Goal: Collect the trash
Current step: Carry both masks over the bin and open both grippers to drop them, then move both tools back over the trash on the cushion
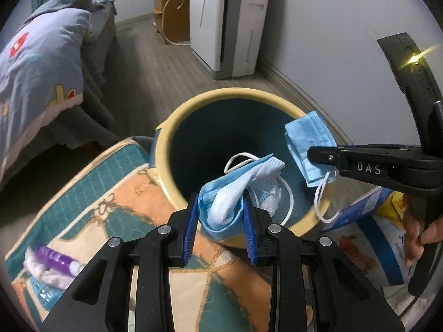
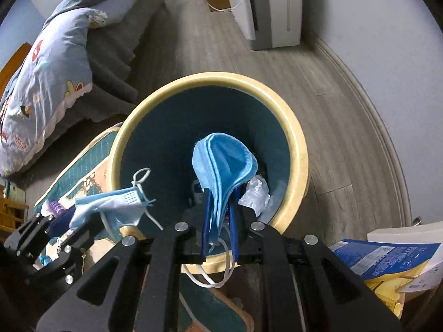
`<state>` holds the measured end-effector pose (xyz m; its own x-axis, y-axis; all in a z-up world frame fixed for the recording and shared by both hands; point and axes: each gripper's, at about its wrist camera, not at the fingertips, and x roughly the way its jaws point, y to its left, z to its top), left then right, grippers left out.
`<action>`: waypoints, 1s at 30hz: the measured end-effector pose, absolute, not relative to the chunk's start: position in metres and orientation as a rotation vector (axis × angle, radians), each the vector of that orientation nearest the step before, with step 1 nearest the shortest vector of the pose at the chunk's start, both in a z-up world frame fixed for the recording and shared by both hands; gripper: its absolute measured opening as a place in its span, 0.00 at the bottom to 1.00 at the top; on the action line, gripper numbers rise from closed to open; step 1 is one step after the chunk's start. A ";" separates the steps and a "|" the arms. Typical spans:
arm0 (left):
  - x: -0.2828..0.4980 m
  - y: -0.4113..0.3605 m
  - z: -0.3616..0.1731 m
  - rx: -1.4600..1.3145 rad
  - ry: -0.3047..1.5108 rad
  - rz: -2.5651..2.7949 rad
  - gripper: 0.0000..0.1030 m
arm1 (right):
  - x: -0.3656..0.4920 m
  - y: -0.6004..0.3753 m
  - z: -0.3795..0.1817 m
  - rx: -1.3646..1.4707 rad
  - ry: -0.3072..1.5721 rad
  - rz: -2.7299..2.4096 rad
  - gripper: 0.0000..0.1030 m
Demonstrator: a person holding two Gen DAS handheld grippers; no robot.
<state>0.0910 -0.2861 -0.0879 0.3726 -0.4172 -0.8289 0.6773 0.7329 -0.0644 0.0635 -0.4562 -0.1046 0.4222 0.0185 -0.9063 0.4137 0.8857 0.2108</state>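
A round bin (image 1: 177, 116) (image 2: 299, 149) with a cream rim and dark teal inside stands on the floor. My left gripper (image 1: 221, 207) is shut on a crumpled blue and white face mask (image 1: 235, 191) held over the bin's near rim. The same mask (image 2: 110, 204) shows at the left in the right wrist view. My right gripper (image 2: 220, 202) is shut on a folded blue face mask (image 2: 224, 155) that hangs over the bin's opening. From the left wrist view that mask (image 1: 307, 144) sits at the bin's right rim, pinched by the right gripper (image 1: 313, 155). Clear plastic trash (image 2: 254, 191) lies in the bin.
A patterned teal and orange mat (image 1: 110, 193) lies by the bin with a purple tube (image 1: 55, 257) and white wads on it. Blue and yellow packages (image 2: 387, 257) lie at the right. A bed with a quilt (image 1: 41, 63) is at the left, a white appliance (image 1: 229, 22) by the far wall.
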 end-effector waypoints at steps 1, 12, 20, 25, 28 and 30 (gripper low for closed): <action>0.091 -0.288 -0.088 0.306 0.953 -0.715 0.29 | 0.063 -0.458 -0.103 0.451 1.101 -0.254 0.11; 0.098 -0.287 -0.081 0.266 0.892 -0.667 0.57 | 0.060 -0.462 -0.079 0.471 0.948 -0.243 0.48; 0.098 -0.273 -0.071 0.266 0.862 -0.643 0.73 | 0.064 -0.452 -0.070 0.446 0.954 -0.244 0.67; 0.096 -0.254 -0.062 0.250 0.851 -0.612 0.79 | 0.064 -0.438 -0.057 0.435 0.935 -0.221 0.89; 0.091 -0.239 -0.057 0.259 0.835 -0.586 0.85 | 0.063 -0.428 -0.047 0.435 0.907 -0.204 0.94; 0.087 -0.229 -0.053 0.265 0.828 -0.569 0.87 | 0.063 -0.422 -0.043 0.420 0.906 -0.196 0.94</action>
<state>0.0873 -0.2294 -0.0531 0.5393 -0.3721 -0.7555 0.5725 0.8199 0.0049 0.0626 -0.4215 -0.0431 0.6063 0.0107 -0.7952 0.3382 0.9015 0.2700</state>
